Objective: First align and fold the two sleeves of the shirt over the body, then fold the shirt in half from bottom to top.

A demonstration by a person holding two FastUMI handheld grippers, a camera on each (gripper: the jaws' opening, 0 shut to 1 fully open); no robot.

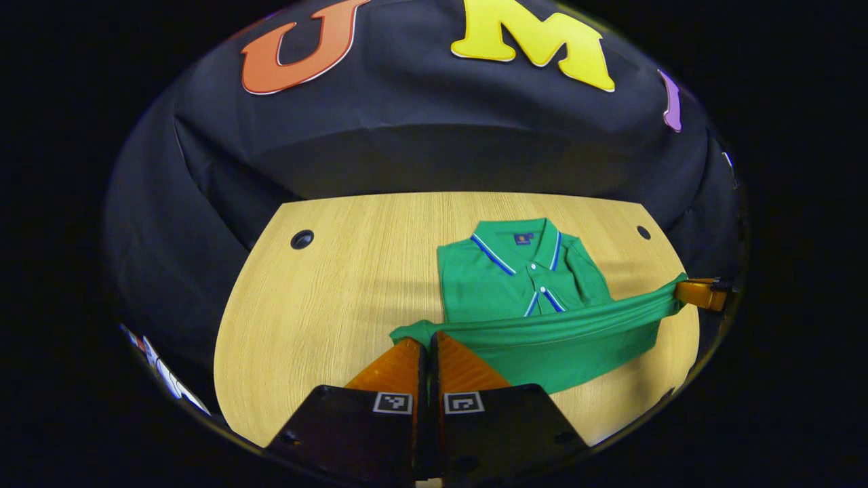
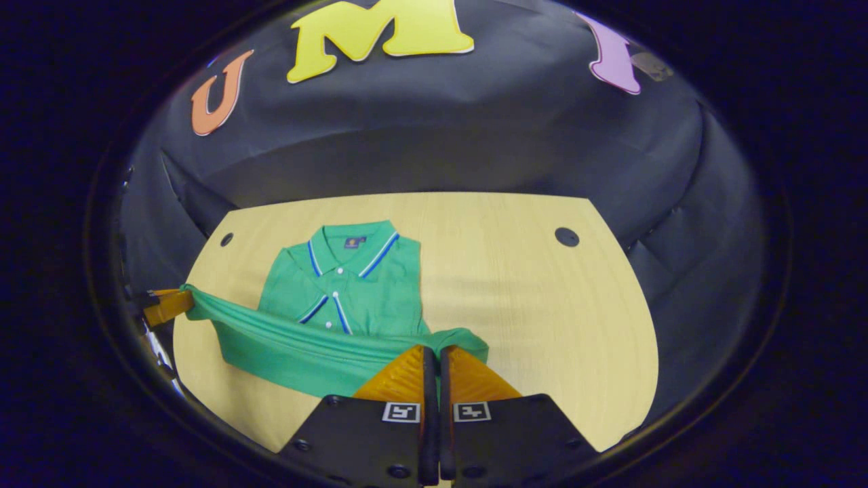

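With its two fingers pressed together on a bottom corner of the hem [image 1: 542, 324], the left gripper [image 1: 428, 339] holds that corner raised off the wooden table [image 1: 325, 305]. The right gripper [image 2: 431, 352] pinches the opposite bottom corner in the same manner, fingers closed on the fabric.

Between the two grippers the hem runs as a taut green band, crosswise to each gripper's line of sight. This band is the long axis that governs the next move. The green polo shirt [image 1: 502, 278] lies flat on the table beyond the band, collar [image 1: 519, 240] at the far end, toward the booth wall. Its outline is a narrow rectangle, so the sleeves appear to be folded in already. The remaining fold therefore calls for both corners to travel forward, away from the holder and toward the collar, at an equal rate so the band stays parallel to the collar edge. Neither gripper is nearer the collar; each holds one end.

The left gripper view places the right gripper at its far right edge, with the band stretching to it. The right gripper view places the left gripper at its far left edge and reveals bare tabletop to the right of the shirt, with a round cable hole [image 2: 567, 236].
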